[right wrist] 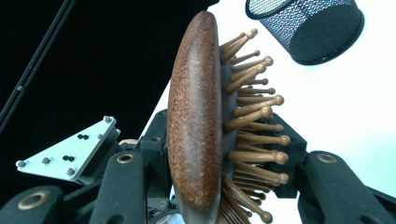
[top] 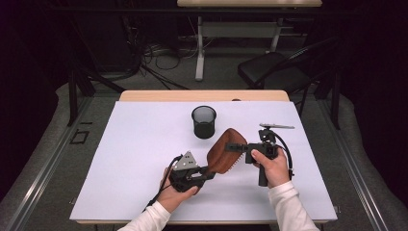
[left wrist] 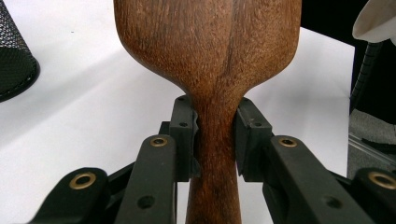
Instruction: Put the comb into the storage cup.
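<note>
In the high view, the left gripper (top: pixel 208 172) sat left of centre in the lower half of the frame, its jaws closed on the narrow neck of a wooden hairbrush (top: pixel 225 150). The brush rose from those jaws up and to the right, lifted clear of the white counter (top: pixel 139 159), with its broad oval head near the middle of the frame. In the left gripper view the hairbrush (left wrist: pixel 210 56) stood straight up the centre, its handle pinched from both sides by the two pads where the wood narrowed, the head spreading wide above them.

Further right in the high view, the right gripper (top: pixel 244 150) met the head of the brush from the right side. In the right gripper view the hairbrush (right wrist: pixel 196 121) appeared edge-on in the centre, one jaw pressed against its smooth wooden back on the left and the other among the wooden bristle pins on the right, so the jaws were closed about the head.

A black mesh cup (top: pixel 204 121) stood upright on the counter just above the brush, apart from it. No brand, label or writing could be read on the brush, the cup or the grippers.
</note>
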{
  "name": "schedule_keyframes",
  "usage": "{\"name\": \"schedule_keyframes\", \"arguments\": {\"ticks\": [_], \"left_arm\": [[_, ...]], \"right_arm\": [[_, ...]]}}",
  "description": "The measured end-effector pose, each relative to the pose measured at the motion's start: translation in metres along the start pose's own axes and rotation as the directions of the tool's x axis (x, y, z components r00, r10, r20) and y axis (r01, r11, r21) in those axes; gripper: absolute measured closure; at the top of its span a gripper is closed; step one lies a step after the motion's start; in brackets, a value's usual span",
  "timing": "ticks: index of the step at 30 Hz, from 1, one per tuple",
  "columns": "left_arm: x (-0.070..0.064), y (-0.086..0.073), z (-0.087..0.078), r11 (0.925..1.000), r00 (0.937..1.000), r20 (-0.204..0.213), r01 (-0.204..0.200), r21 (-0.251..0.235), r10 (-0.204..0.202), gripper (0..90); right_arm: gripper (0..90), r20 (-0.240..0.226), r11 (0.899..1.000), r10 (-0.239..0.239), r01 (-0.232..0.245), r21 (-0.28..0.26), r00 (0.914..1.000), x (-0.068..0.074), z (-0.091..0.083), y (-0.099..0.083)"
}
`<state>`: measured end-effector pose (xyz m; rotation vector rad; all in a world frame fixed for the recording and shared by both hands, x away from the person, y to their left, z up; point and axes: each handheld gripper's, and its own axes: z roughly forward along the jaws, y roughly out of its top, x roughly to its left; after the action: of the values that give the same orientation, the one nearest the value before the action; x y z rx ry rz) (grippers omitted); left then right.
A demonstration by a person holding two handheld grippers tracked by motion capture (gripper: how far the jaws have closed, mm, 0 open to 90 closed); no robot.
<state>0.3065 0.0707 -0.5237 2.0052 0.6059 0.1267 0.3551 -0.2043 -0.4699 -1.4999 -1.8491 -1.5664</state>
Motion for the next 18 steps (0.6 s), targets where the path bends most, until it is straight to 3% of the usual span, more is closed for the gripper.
{"name": "schedule_keyframes", "arguments": {"ticks": [18], "left_arm": [[0.0, 0.0, 0.0, 0.9999, 0.9999, -0.007, 0.015, -0.009, -0.015, 70.5]], "right_arm": [[52.0, 0.004, 1.0, 0.013, -0.013, -0.007, 0.9999, -0.0009, -0.0003, 0.0]]}}
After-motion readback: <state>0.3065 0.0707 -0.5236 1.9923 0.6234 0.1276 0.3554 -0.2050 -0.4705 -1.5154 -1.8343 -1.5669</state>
